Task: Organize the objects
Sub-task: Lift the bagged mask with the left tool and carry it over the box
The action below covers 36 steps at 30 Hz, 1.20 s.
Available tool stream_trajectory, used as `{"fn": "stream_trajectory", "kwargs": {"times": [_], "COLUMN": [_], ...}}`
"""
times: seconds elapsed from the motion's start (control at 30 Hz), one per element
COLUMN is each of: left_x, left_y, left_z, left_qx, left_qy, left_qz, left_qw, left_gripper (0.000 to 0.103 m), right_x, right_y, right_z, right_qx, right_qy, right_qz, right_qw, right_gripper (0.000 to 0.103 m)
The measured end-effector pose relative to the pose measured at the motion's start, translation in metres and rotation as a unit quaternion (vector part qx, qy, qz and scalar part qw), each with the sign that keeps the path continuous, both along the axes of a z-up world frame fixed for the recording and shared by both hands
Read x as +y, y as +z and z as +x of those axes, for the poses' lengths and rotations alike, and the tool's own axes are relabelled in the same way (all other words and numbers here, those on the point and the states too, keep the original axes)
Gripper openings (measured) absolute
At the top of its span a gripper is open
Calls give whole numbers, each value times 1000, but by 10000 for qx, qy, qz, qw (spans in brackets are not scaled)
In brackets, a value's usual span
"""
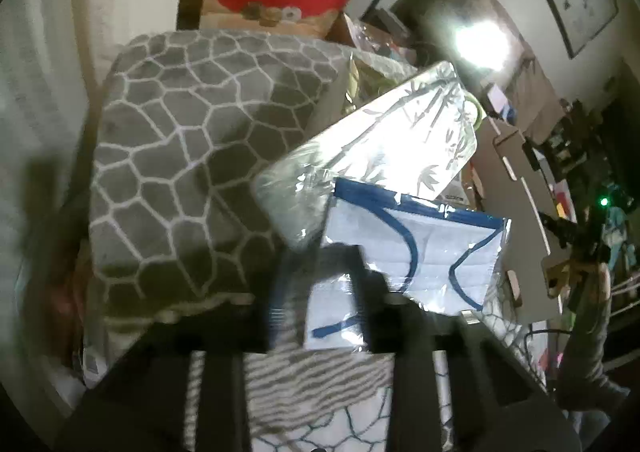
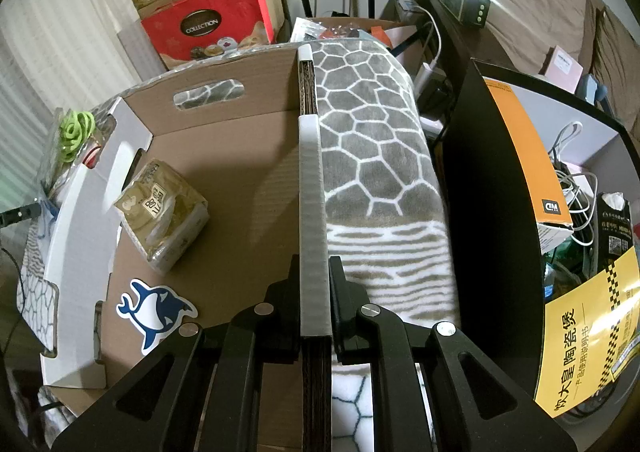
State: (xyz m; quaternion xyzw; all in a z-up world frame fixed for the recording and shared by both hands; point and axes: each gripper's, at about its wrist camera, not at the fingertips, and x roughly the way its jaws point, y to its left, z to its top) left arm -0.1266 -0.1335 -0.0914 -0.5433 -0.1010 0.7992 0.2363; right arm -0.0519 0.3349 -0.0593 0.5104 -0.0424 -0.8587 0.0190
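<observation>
My left gripper (image 1: 320,292) is shut on a clear packet of white face masks with blue straps (image 1: 416,248), held above the grey patterned blanket (image 1: 192,140). A shiny packet with a bamboo print (image 1: 384,144) lies just beyond it. My right gripper (image 2: 314,300) is shut on the white-edged side wall (image 2: 311,172) of an open cardboard box (image 2: 224,180). Inside the box lie a tan tissue pack (image 2: 160,212) and a whale sticker (image 2: 156,312). The same blanket (image 2: 372,156) lies right of the wall.
Red gift boxes (image 2: 208,24) are stacked behind the box. A black and orange carton (image 2: 520,172) with cables stands at the right, with a yellow manual (image 2: 588,340) in front. A bag of green rings (image 2: 76,132) sits left of the box.
</observation>
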Motion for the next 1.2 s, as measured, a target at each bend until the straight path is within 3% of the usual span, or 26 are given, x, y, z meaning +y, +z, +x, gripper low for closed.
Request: {"fn": "stream_trajectory", "kwargs": {"times": [0.07, 0.27, 0.47, 0.6, 0.9, 1.2], "left_x": [0, 12, 32, 43, 120, 221], "left_y": [8, 54, 111, 139, 196, 215], "left_z": [5, 25, 36, 26, 27, 29], "left_qx": [46, 565, 1051, 970, 1482, 1880], "left_qy": [28, 114, 112, 186, -385, -982], "left_qz": [67, 140, 526, 1006, 1370, 1173], "left_qw": [10000, 9982, 9930, 9900, 9787, 9702], "left_gripper": [1, 0, 0, 0, 0, 0], "right_x": [0, 0, 0, 0, 1, 6], "right_y": [0, 0, 0, 0, 0, -2], "right_z": [0, 0, 0, 0, 0, 0], "right_qx": [-1, 0, 0, -1, -18, -28], "right_qy": [1, -2, -4, -5, -5, -28], "right_qz": [7, -3, -6, -15, -44, -108], "right_qw": [10000, 10000, 10000, 10000, 10000, 9999], "right_gripper": [11, 11, 11, 11, 11, 11]}}
